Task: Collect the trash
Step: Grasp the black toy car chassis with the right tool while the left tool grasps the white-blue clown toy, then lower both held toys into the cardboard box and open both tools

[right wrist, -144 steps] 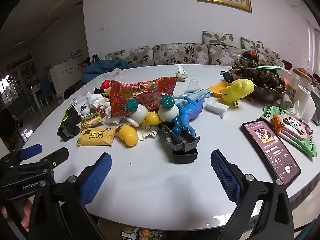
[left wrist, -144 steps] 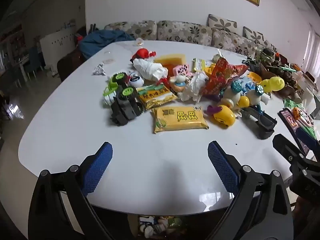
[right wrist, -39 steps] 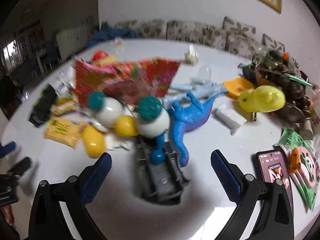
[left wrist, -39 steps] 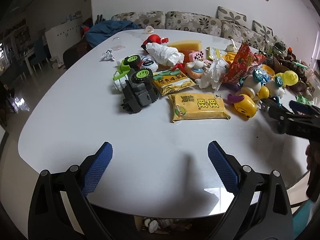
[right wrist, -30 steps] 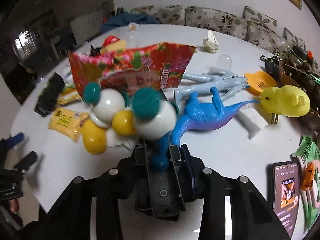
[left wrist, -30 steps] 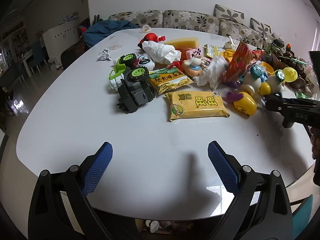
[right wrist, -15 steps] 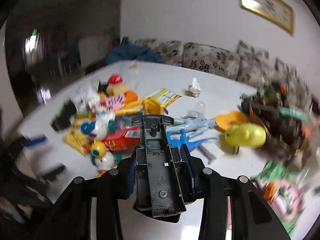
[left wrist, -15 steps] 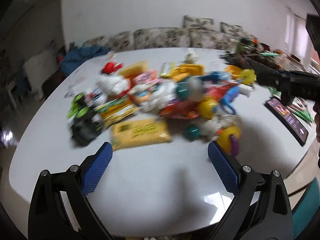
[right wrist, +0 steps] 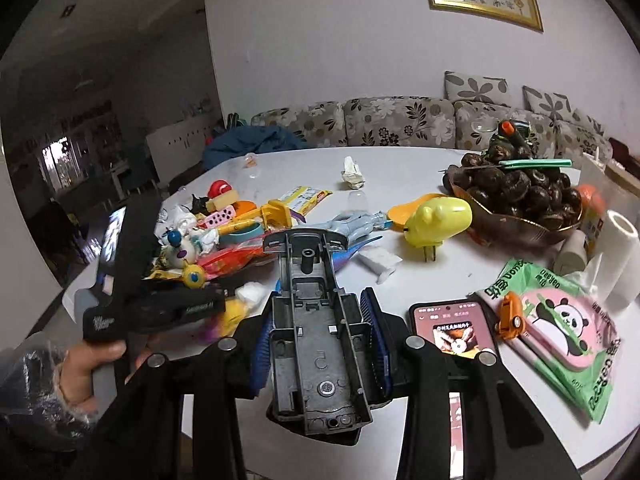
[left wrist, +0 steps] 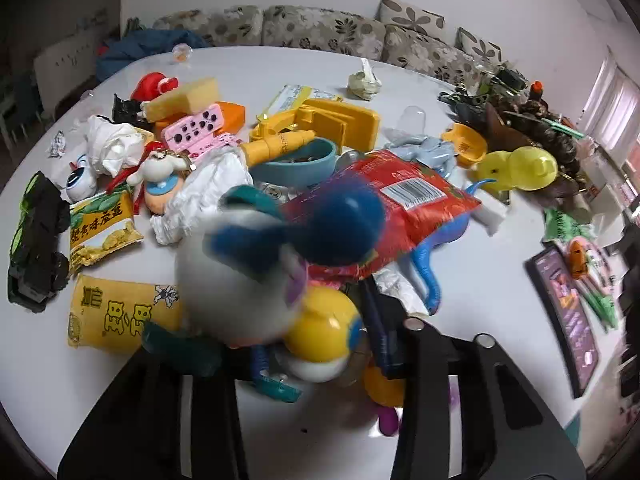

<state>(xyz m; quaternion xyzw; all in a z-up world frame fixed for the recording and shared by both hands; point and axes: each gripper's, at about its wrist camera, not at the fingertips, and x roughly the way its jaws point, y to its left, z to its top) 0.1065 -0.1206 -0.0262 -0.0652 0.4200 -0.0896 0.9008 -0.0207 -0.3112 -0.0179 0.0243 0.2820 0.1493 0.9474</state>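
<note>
My left gripper is shut on a toy of white and yellow balls with blue-green caps, blurred and close to the lens; it hides the left finger. Behind it on the white table lie a red snack bag, two yellow snack packets and crumpled tissues. My right gripper is shut on a grey toy car chassis, held above the table. In the right wrist view a hand holds the left gripper at the pile.
A phone, a green wipes pack, a paper roll and a bowl of chestnuts fill the right side. A yellow toy, a blue dinosaur and a black truck lie about. A sofa stands behind.
The left gripper went from wide open over bare table into the pile and closed on the ball toy. The right gripper lifted the grey chassis off the table.
</note>
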